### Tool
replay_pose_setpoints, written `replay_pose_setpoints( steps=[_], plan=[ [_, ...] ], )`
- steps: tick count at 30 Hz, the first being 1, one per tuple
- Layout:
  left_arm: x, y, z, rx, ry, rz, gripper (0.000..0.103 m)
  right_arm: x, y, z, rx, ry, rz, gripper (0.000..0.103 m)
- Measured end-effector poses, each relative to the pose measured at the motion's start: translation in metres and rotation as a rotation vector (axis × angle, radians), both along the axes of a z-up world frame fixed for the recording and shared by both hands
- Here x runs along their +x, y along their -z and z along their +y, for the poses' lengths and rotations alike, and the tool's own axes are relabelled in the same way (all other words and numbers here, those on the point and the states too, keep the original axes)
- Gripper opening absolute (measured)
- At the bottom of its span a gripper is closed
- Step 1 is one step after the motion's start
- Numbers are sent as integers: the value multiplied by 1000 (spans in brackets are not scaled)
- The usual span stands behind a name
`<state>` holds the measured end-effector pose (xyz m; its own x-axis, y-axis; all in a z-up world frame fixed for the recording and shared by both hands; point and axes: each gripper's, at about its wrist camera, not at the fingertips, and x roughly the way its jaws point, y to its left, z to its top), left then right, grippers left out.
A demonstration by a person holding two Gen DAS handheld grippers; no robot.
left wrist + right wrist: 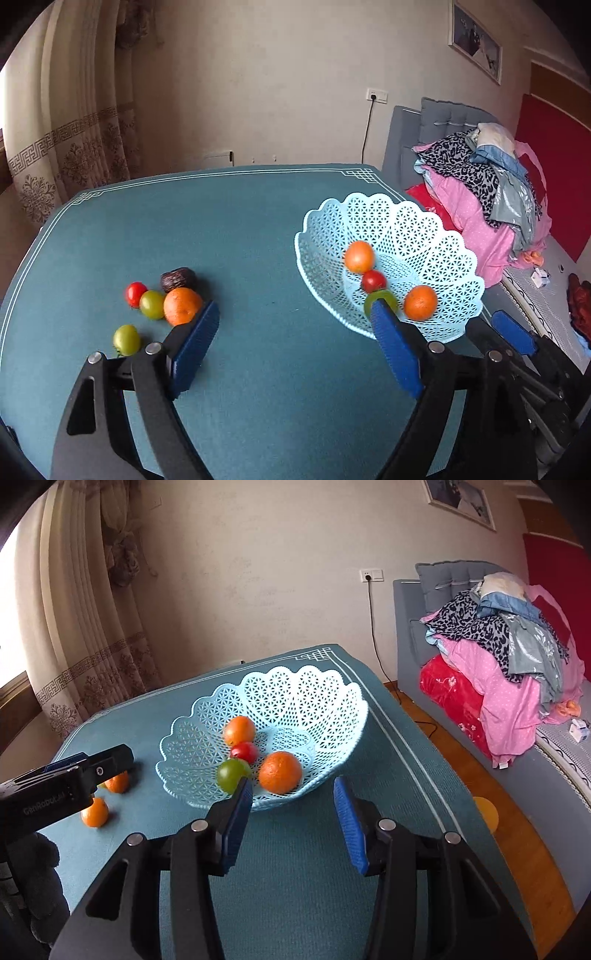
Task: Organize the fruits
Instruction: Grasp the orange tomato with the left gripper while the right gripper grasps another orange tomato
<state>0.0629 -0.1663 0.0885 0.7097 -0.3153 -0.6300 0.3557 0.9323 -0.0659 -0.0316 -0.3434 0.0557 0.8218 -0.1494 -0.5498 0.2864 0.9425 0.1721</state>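
From my remote station I find the left gripper (291,343) with its blue pads (194,350) spread wide and nothing between them, above bare teal tablecloth (258,240). No earlier picture is on hand. The right gripper (293,812) likewise stands released: its pads are parted, with only cloth in the gap and no fruit gripped.

Just beyond the left gripper's left pad I note loose fruit on the cloth: a green tomato (126,339) nearest, then an orange (181,305) touching the pad's tip in this view, a second green tomato (152,304) beside it, a red cherry tomato (136,294), and a dark wrinkled fruit (178,280) behind the orange. In the right wrist view the left gripper's body hides most of this group; two oranges show, one below it (95,812) and one (117,782) partly hidden.

Further on, the pale blue lattice basket (295,686) sits on the cloth towards the table's right side. It holds an orange (280,772) at the near side, a green tomato (232,774) next to it, a red cherry tomato (244,751) behind, and a second orange (240,730) furthest in.

Beyond the table I record a patterned curtain (74,627), a wall socket (371,575) with a cable, and a sofa piled with clothes (517,657).
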Motion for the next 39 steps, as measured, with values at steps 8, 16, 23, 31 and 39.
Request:
replay_pose_setpoints(
  steps=[8,16,23,31,39],
  plan=[
    [-2,11,53,15,-104,12,85,8,-2,37,-18,-85,13,47],
    [12,34,87,21,-200,91,85,10,1,58,-22,-133,30,48],
    [26,51,86,37,-213,134,79,11,6,67,-20,-161,43,48],
    [36,70,89,17,-229,176,62,11,14,82,-31,-193,65,48],
    [26,70,104,-32,-226,193,43,15,19,96,-43,-244,101,48]
  ],
)
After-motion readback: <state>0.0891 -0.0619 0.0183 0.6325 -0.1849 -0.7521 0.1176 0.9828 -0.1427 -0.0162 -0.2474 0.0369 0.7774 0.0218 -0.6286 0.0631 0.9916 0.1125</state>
